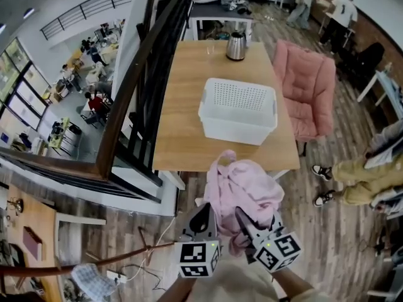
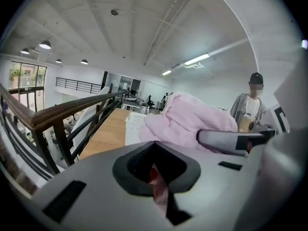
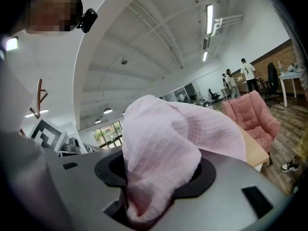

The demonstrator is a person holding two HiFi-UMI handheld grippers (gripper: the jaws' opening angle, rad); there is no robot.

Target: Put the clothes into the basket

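Note:
A pink garment (image 1: 242, 187) hangs bunched in the air just before the near edge of the wooden table (image 1: 182, 106). My left gripper (image 1: 204, 218) holds its lower left side and my right gripper (image 1: 244, 220) its lower right. In the left gripper view a thin fold of pink cloth (image 2: 159, 186) sits pinched in the jaws, and the rest of the garment (image 2: 187, 121) rises ahead. In the right gripper view a thick wad of the garment (image 3: 163, 143) fills the jaws. The white perforated basket (image 1: 233, 128) stands on the table beyond the garment, with nothing in it.
A steel kettle (image 1: 235, 45) stands at the table's far end. A pink padded chair (image 1: 308, 93) is at the table's right, and a seated person's legs (image 1: 356, 178) are further right. A dark railing (image 1: 132, 87) runs along the table's left over a drop.

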